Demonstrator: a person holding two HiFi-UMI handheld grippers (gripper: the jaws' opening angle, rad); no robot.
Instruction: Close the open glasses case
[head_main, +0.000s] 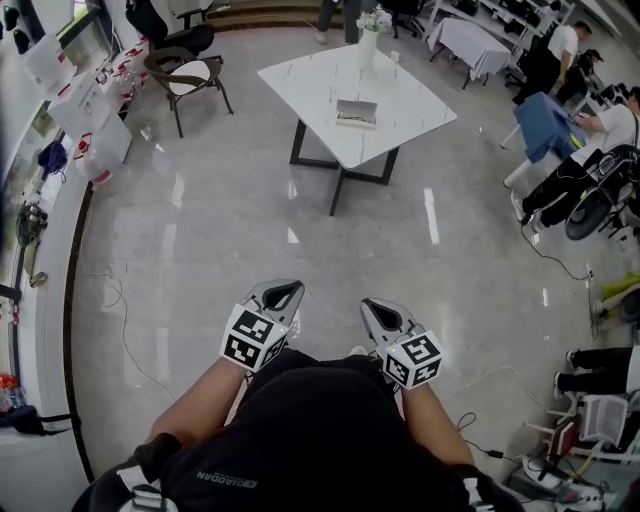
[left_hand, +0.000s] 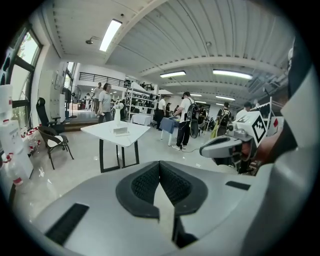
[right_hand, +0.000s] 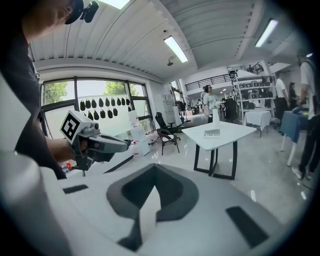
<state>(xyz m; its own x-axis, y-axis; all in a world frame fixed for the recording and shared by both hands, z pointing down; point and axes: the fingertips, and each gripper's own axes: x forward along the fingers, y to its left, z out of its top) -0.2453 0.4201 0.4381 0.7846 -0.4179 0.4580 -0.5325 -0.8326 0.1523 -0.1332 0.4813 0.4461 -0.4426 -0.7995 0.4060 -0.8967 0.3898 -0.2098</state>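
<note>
White stone-look table (head_main: 300, 75), upper centre of the head view, carries the glasses case (head_main: 357, 113), its lid apparently raised, well apart from both tools across a stretch of grey floor (head_main: 200, 230). The left gripper (head_main: 284, 290) and right gripper (head_main: 380, 308) sit low in the frame against the person's dark shirt (head_main: 320, 420), each with jaws pressed tip to tip on nothing. The case lies straight ahead, long axis roughly across the frame. The right gripper looks marginally nearer.
</note>
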